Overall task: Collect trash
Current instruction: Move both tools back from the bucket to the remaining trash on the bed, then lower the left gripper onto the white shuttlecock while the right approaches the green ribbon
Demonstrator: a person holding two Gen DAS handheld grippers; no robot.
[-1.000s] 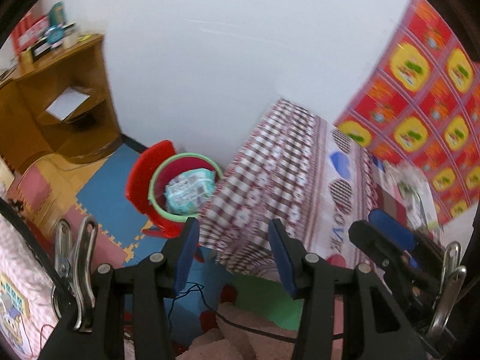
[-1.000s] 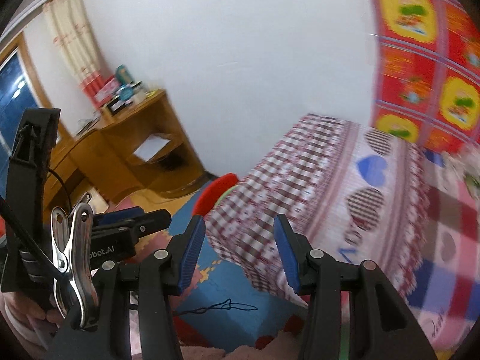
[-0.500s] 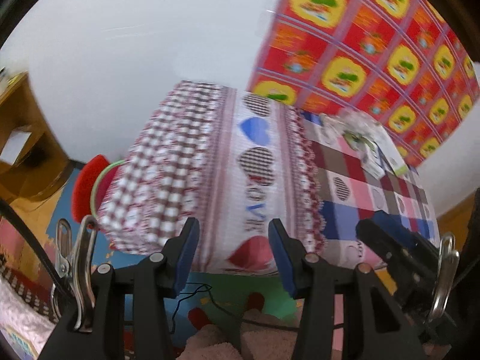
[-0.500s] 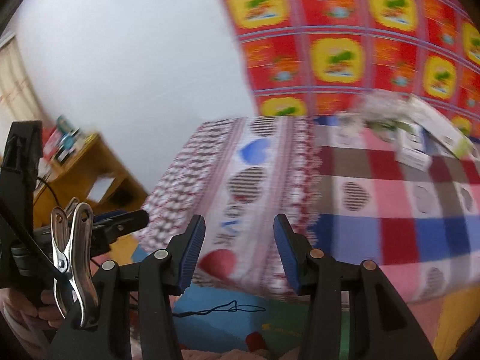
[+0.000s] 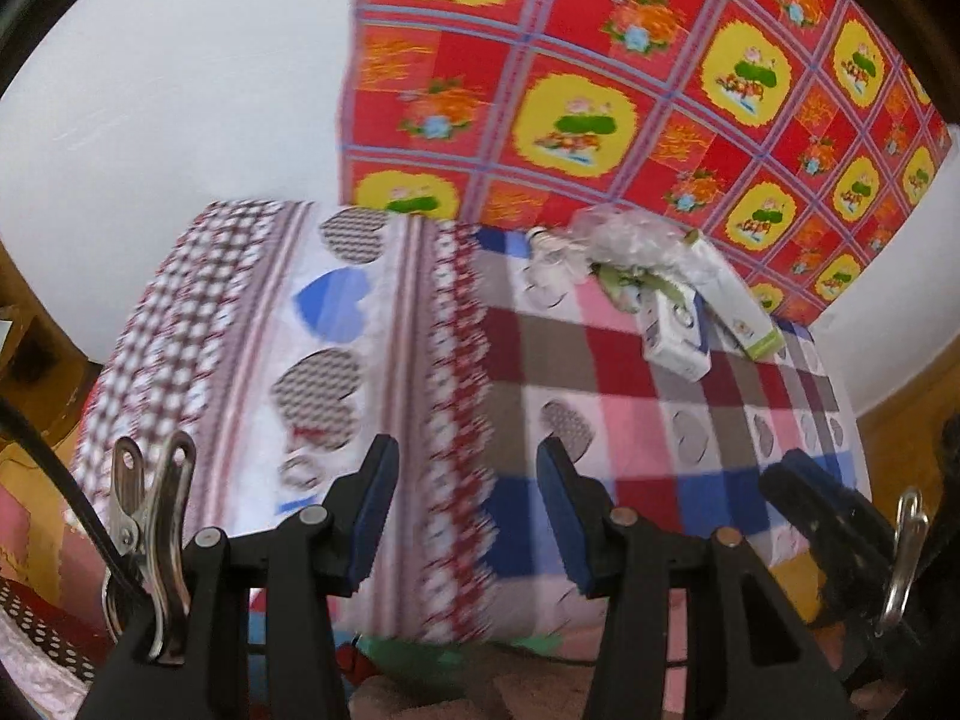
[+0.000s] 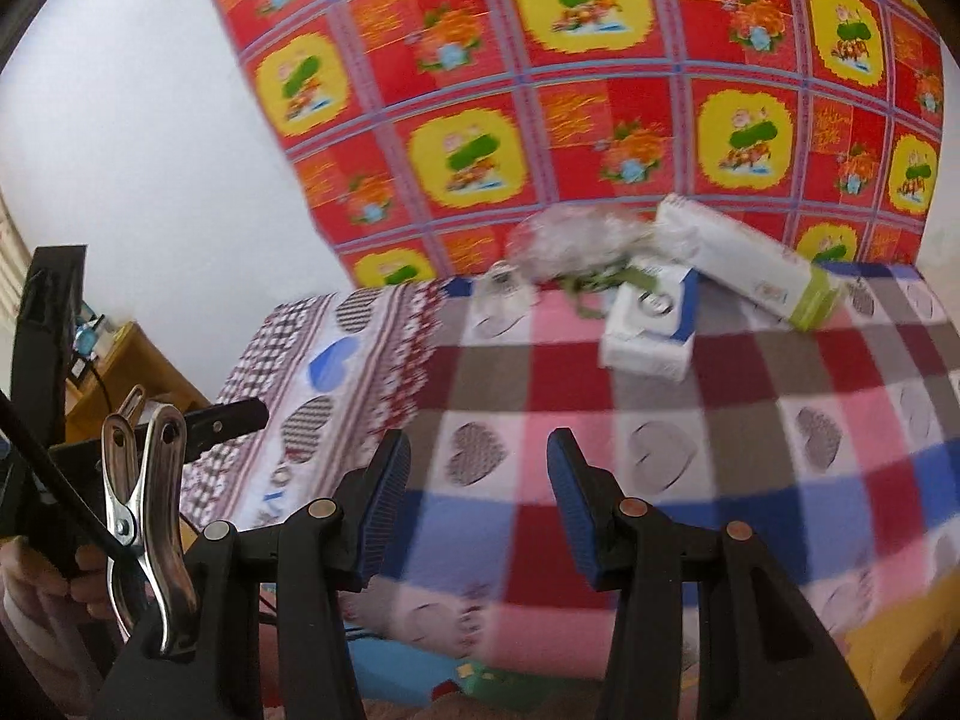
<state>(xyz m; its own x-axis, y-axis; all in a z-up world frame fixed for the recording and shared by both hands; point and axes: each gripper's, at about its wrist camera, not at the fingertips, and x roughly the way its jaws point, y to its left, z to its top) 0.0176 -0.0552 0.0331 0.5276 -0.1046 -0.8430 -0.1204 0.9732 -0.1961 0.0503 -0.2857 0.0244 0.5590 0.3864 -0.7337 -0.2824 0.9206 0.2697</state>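
Note:
Trash lies at the far side of a table covered by a checked, heart-patterned cloth point(image 6: 750, 420): a crumpled clear plastic bag point(image 6: 570, 240), a white and blue box point(image 6: 651, 330) and a long white box with a green end point(image 6: 750, 267). The left wrist view shows the same pile: bag point(image 5: 630, 237), white and blue box point(image 5: 675, 330), long box point(image 5: 738, 300). My left gripper point(image 5: 465, 507) is open with nothing between its blue pads, near the table's front edge. My right gripper point(image 6: 477, 495) is open and empty too, over the near part of the cloth, well short of the trash.
A red and yellow patterned sheet point(image 6: 600, 90) hangs on the wall behind the table. A wooden desk point(image 6: 120, 372) stands far left. The left gripper's body point(image 6: 228, 414) and a hand point(image 6: 42, 576) show at the right wrist view's left edge. Coloured foam mats point(image 6: 408, 660) cover the floor.
Both views have swung right, away from the red bin with its green rim and the wooden desk, onto the table with the trash pile. Both grippers stayed open and empty.

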